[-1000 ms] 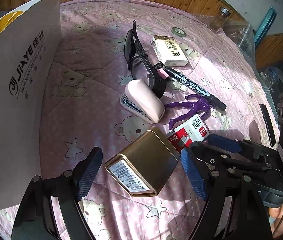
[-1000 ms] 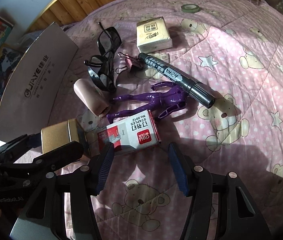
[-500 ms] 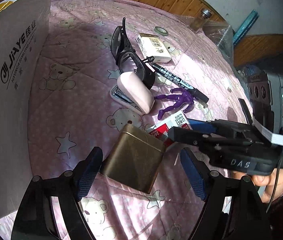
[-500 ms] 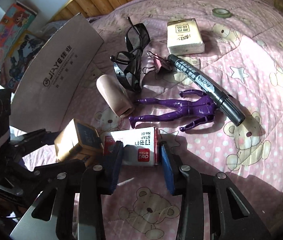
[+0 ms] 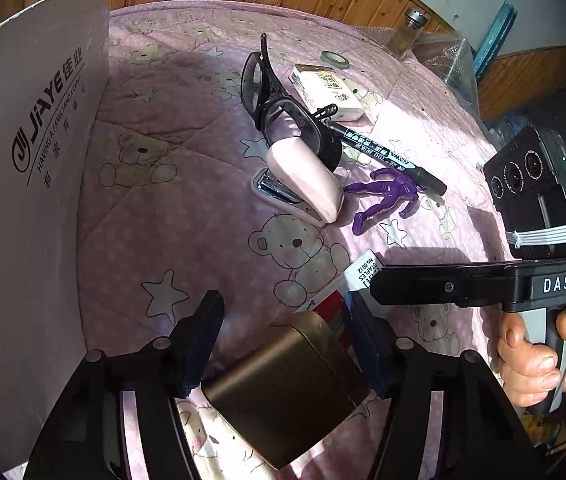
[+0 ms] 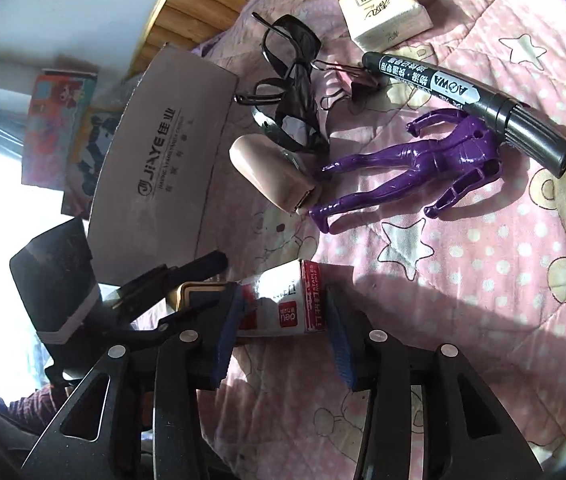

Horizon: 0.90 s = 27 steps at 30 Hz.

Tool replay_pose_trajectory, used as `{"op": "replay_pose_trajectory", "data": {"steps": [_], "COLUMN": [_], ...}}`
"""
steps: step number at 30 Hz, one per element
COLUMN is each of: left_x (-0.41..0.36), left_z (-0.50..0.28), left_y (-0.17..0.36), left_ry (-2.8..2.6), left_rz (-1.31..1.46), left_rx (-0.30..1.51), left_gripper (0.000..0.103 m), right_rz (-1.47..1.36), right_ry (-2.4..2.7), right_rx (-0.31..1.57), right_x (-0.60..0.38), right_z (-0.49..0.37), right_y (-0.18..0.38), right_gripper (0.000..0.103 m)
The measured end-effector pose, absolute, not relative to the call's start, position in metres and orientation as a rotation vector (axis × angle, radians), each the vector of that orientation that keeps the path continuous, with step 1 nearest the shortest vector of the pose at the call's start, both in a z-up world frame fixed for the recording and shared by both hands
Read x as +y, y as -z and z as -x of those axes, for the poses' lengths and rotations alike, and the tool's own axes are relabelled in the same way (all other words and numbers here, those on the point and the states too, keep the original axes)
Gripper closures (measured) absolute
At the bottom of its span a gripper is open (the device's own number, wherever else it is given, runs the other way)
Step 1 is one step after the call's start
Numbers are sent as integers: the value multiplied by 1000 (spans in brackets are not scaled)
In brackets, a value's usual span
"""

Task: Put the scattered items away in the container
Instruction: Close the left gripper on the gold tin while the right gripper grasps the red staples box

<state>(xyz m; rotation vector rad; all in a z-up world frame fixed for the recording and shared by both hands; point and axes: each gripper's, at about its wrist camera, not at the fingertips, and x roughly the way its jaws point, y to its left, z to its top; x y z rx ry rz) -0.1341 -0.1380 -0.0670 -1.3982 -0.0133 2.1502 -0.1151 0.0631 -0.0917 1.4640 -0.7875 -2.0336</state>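
- Left wrist view, nine o'clock: a cardboard box (image 5: 31,184) printed JIAYE stands on its edge on the pink quilt (image 5: 187,208).
- At six o'clock the left gripper (image 5: 289,344) is spread wide around a gold tin (image 5: 283,392); its pads (image 5: 203,340) stand apart from the tin's sides.
- Centre: a pink stapler (image 5: 303,180), with black glasses (image 5: 279,116) just beyond it at twelve o'clock.
- Toward two o'clock lie a white packet (image 5: 327,86), a black marker (image 5: 387,156) and a purple figure (image 5: 387,196).
- At four o'clock a hand (image 5: 539,352) holds the right tool's handle.
- Right wrist view, nine o'clock: the same box, the stapler beside it.
- At six o'clock the right gripper (image 6: 281,312) is clamped on the staple box (image 6: 283,304), a pad pressed to each end; the box sits on the quilt beside the tin.
- At one o'clock a binder clip (image 6: 347,76) touches the marker's end, the figure just below the marker.
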Motion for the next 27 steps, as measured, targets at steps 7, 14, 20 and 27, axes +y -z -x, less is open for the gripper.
{"op": "replay_pose_trajectory", "data": {"steps": [7,14,20,27], "left_x": [-145,-145,-148,-142], "left_z": [110,94,92,93], "left_y": [59,64,66,55], "left_ry": [-2155,-2159,-2132,-2123], "left_rz": [1350,1284,1235,1151], "left_rx": [53,157,189,278], "left_gripper": [28,28,28,28], "right_rz": [-1528,-1452,-1222,-1145], "right_ry": [2109,2217,1875,1634], "right_rx": [-762,86,800,984], "right_x": [56,13,-28,-58], "right_z": [102,94,89,104], "right_y": [77,44,37,65], "right_gripper": [43,36,36,36]}}
